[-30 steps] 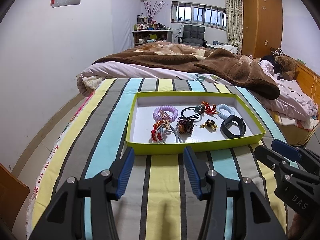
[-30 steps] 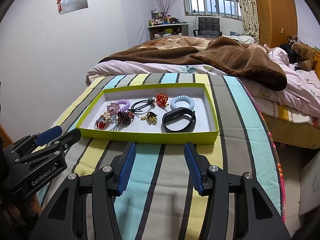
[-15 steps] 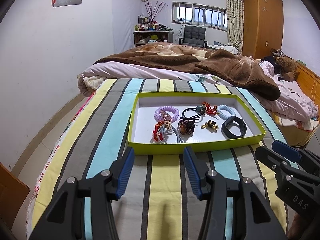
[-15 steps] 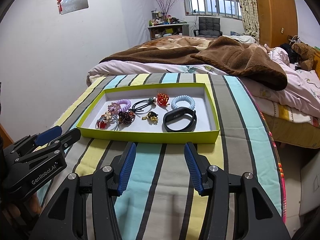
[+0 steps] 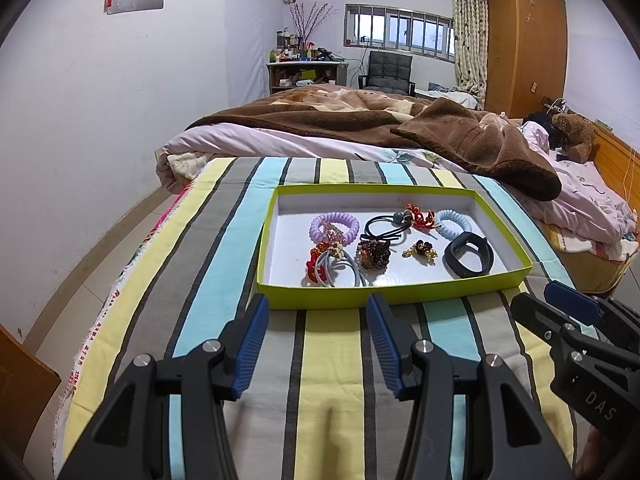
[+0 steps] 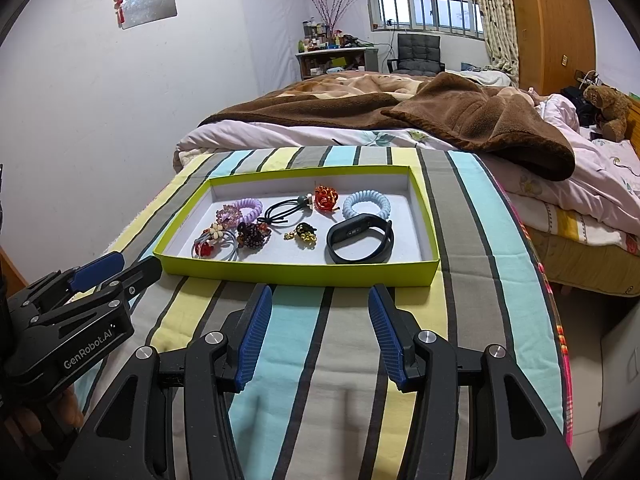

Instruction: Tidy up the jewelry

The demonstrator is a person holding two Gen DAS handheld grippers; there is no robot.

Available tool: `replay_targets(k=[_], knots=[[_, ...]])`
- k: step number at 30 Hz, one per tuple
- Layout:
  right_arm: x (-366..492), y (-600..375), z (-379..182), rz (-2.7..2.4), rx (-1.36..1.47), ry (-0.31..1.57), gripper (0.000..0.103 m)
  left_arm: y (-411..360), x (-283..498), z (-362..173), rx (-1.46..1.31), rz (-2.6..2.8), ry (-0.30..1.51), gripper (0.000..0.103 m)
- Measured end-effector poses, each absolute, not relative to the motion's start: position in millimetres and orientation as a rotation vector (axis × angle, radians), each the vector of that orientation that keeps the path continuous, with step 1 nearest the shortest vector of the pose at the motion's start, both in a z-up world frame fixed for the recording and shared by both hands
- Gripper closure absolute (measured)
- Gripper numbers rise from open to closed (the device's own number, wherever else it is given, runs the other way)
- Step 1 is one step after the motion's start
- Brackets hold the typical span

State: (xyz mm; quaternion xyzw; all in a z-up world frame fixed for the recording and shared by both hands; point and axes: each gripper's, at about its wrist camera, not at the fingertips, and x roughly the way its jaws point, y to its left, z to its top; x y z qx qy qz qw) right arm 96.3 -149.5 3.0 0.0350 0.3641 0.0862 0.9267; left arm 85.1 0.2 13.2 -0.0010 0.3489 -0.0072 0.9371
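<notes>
A lived-in home bedroom: a bed under a rumpled brown fleece blanket (image 5: pixel 460 132) fills the middle. At one o'clock stands a tall orange wooden wardrobe (image 5: pixel 524 40); at twelve, a cluttered shelf desk (image 5: pixel 306 70), black padded chair (image 5: pixel 390 70) and barred window (image 5: pixel 400 30).

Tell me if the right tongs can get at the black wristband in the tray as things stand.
Probably yes. The black wristband lies uncovered at the near right of the green tray, straight ahead of the open, empty right tongs. Only the tray's low front wall lies between; the left tongs are off to the side.
</notes>
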Motion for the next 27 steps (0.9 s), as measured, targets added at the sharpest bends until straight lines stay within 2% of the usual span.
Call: replay_targets(k=[27], knots=[[95.8, -147.9, 2.1, 0.177, 0.073, 0.747, 0.052, -0.6, 85.2, 12.8, -0.014, -0.027, 0.719, 0.05]])
